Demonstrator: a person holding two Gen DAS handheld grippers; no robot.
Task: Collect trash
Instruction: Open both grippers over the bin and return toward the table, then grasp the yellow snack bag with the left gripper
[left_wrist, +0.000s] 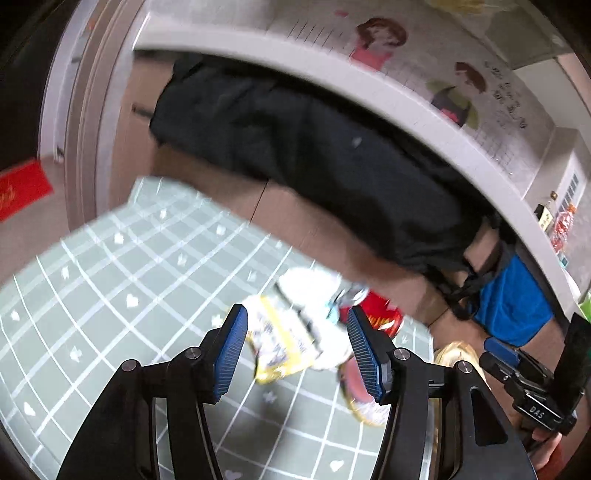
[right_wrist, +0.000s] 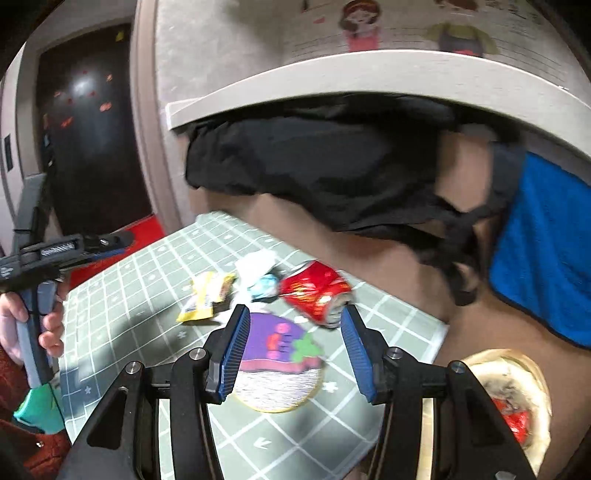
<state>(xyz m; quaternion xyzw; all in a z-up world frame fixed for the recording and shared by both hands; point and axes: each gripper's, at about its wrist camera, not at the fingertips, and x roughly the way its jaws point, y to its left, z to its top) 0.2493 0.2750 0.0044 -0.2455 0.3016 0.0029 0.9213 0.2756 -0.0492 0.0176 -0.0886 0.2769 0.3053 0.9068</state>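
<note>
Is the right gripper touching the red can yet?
Apart. In the right wrist view the right gripper is open with nothing between its pads, and the red can lies on the green mat beyond the fingertips.

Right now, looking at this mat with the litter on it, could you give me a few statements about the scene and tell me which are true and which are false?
1. The red can lies on its side on the green checked mat. True.
2. The right gripper is clamped on the red can. False: its jaws stand open with nothing between them, and the can lies beyond.
3. A yellow wrapper lies on the mat to the left of the can. True.
4. The blue cloth covers the litter. False: it lies off the mat, to the right.
5. The left gripper holds the yellow wrapper. False: it is open above it, pads not touching.
</note>
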